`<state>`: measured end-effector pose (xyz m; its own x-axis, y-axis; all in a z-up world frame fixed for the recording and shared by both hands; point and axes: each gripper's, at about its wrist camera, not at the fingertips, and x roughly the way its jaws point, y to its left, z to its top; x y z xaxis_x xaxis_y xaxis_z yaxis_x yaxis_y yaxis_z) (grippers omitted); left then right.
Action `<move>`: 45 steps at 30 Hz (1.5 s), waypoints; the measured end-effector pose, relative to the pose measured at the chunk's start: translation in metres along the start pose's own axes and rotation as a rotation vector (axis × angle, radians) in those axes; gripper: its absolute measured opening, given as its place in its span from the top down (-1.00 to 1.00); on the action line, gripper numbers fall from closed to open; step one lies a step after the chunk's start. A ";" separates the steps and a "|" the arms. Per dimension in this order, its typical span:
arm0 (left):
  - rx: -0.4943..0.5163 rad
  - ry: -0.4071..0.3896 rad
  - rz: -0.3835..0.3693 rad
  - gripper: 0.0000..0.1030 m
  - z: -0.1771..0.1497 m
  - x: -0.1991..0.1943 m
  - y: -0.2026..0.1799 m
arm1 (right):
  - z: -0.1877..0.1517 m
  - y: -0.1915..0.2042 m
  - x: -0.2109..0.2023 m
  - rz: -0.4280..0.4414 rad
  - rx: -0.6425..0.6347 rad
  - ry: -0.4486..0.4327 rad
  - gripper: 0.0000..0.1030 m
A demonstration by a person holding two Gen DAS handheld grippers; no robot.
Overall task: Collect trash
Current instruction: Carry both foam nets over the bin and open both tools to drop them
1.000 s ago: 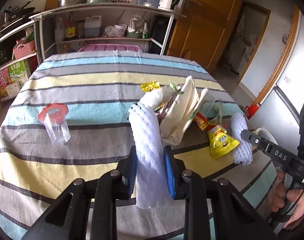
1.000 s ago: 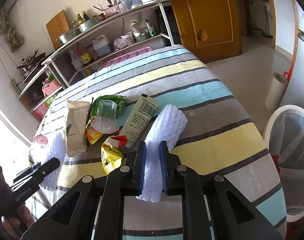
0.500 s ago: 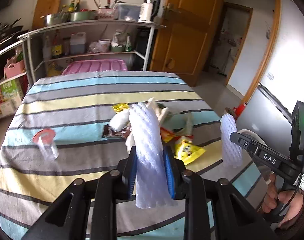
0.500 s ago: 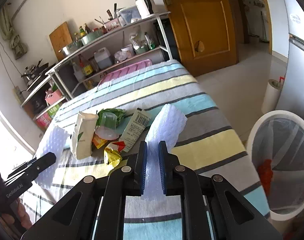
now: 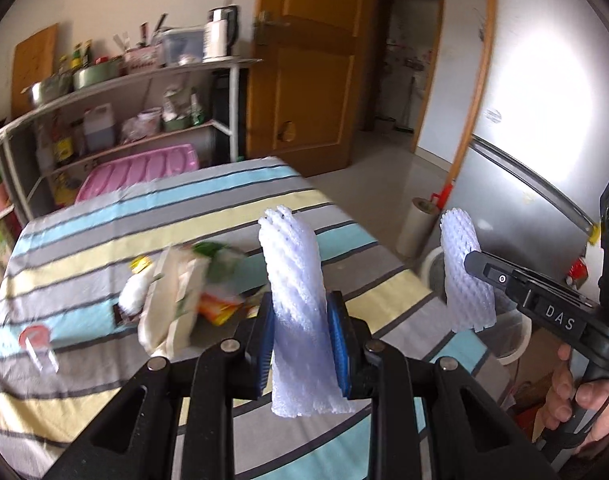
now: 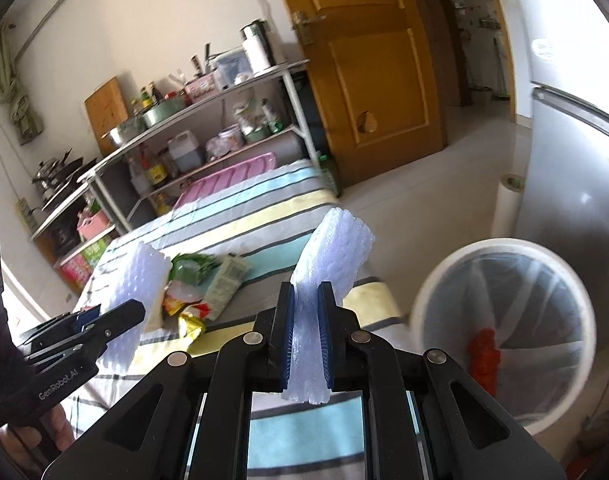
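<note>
My left gripper (image 5: 303, 338) is shut on a white foam fruit net (image 5: 294, 280) that stands upright between its blue pads, lifted above the striped table (image 5: 84, 240). My right gripper (image 6: 304, 334) is shut on a second white foam net (image 6: 332, 252), also in the air. Each view shows the other gripper from the side with its net: the right gripper's net (image 5: 464, 272) at the right of the left wrist view, the left gripper's net (image 6: 136, 280) at the left of the right wrist view. A white trash bin (image 6: 504, 328) with a clear liner and something red inside stands right of the table.
A pile of wrappers with a beige carton (image 5: 172, 304) lies mid-table, and a clear plastic cup (image 5: 38, 346) lies near the left edge. A metal kitchen shelf (image 5: 116, 92) and a pink lid (image 5: 140, 168) stand behind the table. A fridge (image 6: 576, 168) is beyond the bin.
Both grippers have risen and swung to the right with their foam nets still held. The table's trash pile has slid leftward in both views and the bin has grown larger in the right wrist view.
</note>
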<state>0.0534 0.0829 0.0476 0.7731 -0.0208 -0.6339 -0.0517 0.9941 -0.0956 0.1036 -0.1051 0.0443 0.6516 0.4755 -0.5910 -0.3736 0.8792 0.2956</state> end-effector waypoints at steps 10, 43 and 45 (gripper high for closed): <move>0.116 0.025 -0.115 0.48 0.017 0.027 -0.073 | 0.002 -0.062 -0.036 -0.101 0.064 -0.040 0.76; 0.233 0.246 -0.243 -0.07 0.004 0.132 -0.191 | -0.031 -0.191 -0.002 -0.313 0.225 0.154 0.36; 0.226 0.245 -0.250 -0.07 0.005 0.133 -0.190 | -0.030 -0.192 -0.002 -0.312 0.228 0.153 0.27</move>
<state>0.1687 -0.1083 -0.0147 0.5692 -0.2617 -0.7794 0.2797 0.9531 -0.1157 0.1540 -0.2751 -0.0343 0.5985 0.1906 -0.7781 -0.0063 0.9724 0.2333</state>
